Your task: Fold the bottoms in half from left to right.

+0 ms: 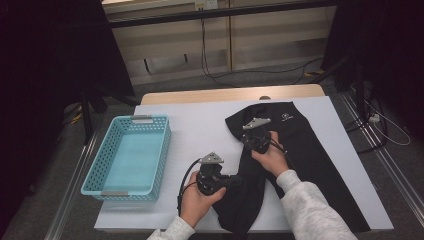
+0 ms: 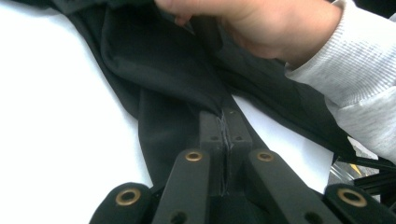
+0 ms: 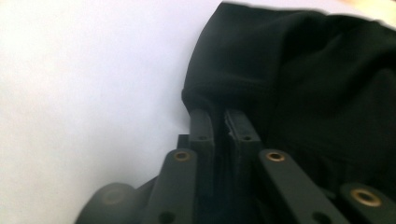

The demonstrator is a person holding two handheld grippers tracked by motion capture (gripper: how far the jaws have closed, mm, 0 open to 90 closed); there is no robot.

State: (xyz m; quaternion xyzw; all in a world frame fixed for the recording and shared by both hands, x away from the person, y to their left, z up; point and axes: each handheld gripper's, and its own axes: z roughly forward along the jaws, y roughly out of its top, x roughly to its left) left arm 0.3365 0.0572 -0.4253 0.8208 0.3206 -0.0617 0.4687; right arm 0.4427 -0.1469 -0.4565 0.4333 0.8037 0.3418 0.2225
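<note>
Bench (image 1: 200,125), white cover, carries everything. Biggest item: black garment (image 1: 305,150), looks like trousers, spread flat and running from beyond the right hand-held gripper back toward the person, with a small logo at the far end. One leg section is doubled over between the two hand-held grippers.

Teal basket (image 1: 127,155) sits well off to the outer side of the left hand-held gripper, nothing in it. My guess: it's the drop-off once the garment is folded, so it's parked clear of the fold area.

Left hand-held gripper (image 2: 224,135): clenched on the garment, black cloth pinched between the pads at the near leg edge. Reads as the anchor for the fold.

Right hand-held gripper (image 3: 219,121): farther up the same piece, jaws nearly together on a rolled fabric edge at their tips. Looks like a grasp on the cloth, though the pad contact is dark and soft in its own view.

Two grips along one edge should keep the cloth taut for folding.
</note>
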